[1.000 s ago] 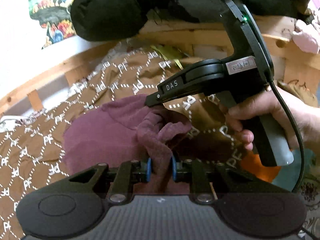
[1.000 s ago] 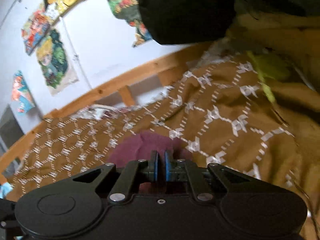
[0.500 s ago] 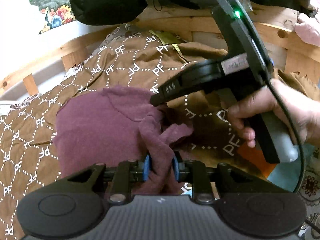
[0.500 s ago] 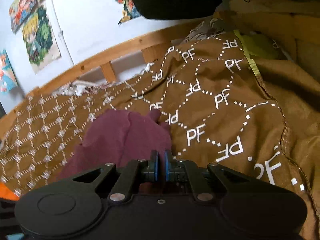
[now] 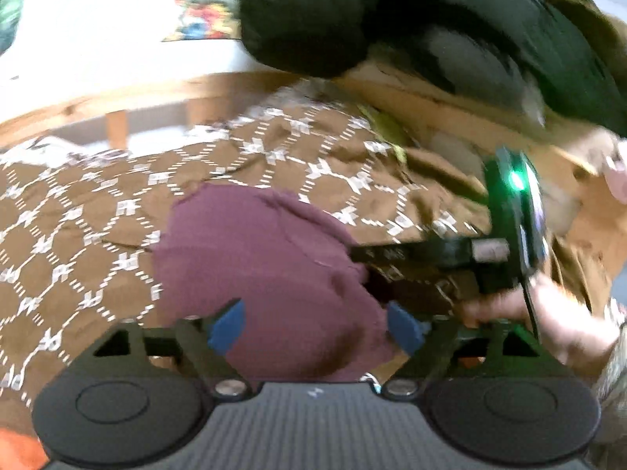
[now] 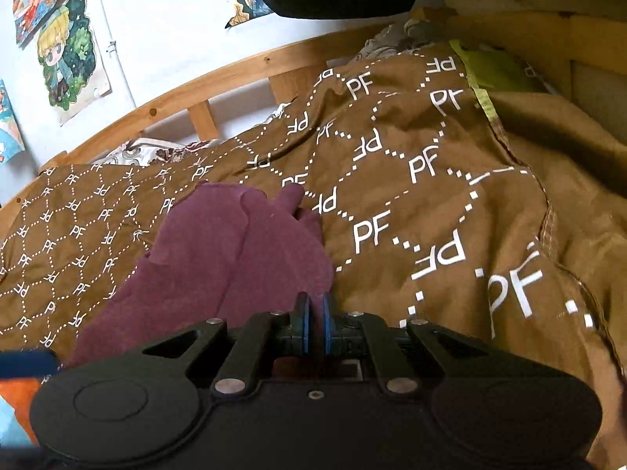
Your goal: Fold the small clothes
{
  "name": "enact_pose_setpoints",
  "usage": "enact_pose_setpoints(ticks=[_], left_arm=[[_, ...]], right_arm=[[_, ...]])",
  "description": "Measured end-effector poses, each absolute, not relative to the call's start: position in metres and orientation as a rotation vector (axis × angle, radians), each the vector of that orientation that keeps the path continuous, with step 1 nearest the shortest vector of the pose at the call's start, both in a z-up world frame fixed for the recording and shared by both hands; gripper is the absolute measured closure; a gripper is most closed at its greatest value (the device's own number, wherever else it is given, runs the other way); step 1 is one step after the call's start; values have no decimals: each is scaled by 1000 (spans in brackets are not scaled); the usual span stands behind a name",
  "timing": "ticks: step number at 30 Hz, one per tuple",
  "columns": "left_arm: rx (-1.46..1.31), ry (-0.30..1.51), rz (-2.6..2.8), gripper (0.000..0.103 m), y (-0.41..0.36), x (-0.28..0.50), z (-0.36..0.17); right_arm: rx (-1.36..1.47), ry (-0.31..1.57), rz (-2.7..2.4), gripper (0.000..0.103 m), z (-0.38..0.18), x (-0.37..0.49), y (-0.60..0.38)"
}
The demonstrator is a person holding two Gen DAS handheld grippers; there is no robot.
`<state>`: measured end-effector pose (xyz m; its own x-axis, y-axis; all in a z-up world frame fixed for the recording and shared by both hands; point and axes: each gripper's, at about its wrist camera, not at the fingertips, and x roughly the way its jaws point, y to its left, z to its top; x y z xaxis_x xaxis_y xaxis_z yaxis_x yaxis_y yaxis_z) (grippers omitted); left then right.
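A maroon garment (image 5: pixel 266 274) lies folded on a brown patterned bedspread (image 5: pixel 78 235). My left gripper (image 5: pixel 317 327) is open just above the garment's near edge, its blue pads (image 5: pixel 227 327) spread apart and empty. The left wrist view is blurred. My right gripper (image 6: pixel 315 321) is shut, its pads pressed together at the garment's near right edge (image 6: pixel 235 258); cloth seems pinched between them. The right gripper also shows in the left wrist view (image 5: pixel 450 254), low at the garment's right side.
A wooden bed rail (image 6: pixel 196 82) runs behind the bedspread, with posters on the wall (image 6: pixel 66 51). A black bundle (image 5: pixel 313 15) hangs above. A yellow-green cloth (image 6: pixel 493 74) lies at the back right. Something orange (image 6: pixel 19 395) sits at the near left.
My left gripper has opened and let go of the maroon cloth, which now lies flat. The right gripper stays shut and has lowered to the garment's right side.
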<state>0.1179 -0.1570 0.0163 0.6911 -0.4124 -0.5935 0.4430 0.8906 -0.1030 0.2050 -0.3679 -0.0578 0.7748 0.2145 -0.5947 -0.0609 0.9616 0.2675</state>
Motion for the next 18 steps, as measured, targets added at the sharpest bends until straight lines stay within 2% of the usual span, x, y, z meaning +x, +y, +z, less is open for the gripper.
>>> enact_pose_setpoints(ticks=[4,7,10,13,15,17,18], left_arm=[[-14,663,-364,8,-133,125,18],[-58,735,-265,8,-121,141,9],[-130,836,-176,13,-110,157,-1],[-186,901,-144,13,-101,160,-14],[-206,915,-138,13,-97,159,-20],[-208,927,-131,12,-95,157,-24],[-208,934,-128,11,-95,157,-26]], right_arm=[[249,680,138,94,-60,201,-369],[237,679,132,94,-59,199,-366],[237,676,125,93,-57,196,-366],[251,681,107,82,-56,192,-367],[273,682,98,79,-55,190,-371],[293,678,89,68,-53,188,-373],[300,673,88,60,-51,187,-375]])
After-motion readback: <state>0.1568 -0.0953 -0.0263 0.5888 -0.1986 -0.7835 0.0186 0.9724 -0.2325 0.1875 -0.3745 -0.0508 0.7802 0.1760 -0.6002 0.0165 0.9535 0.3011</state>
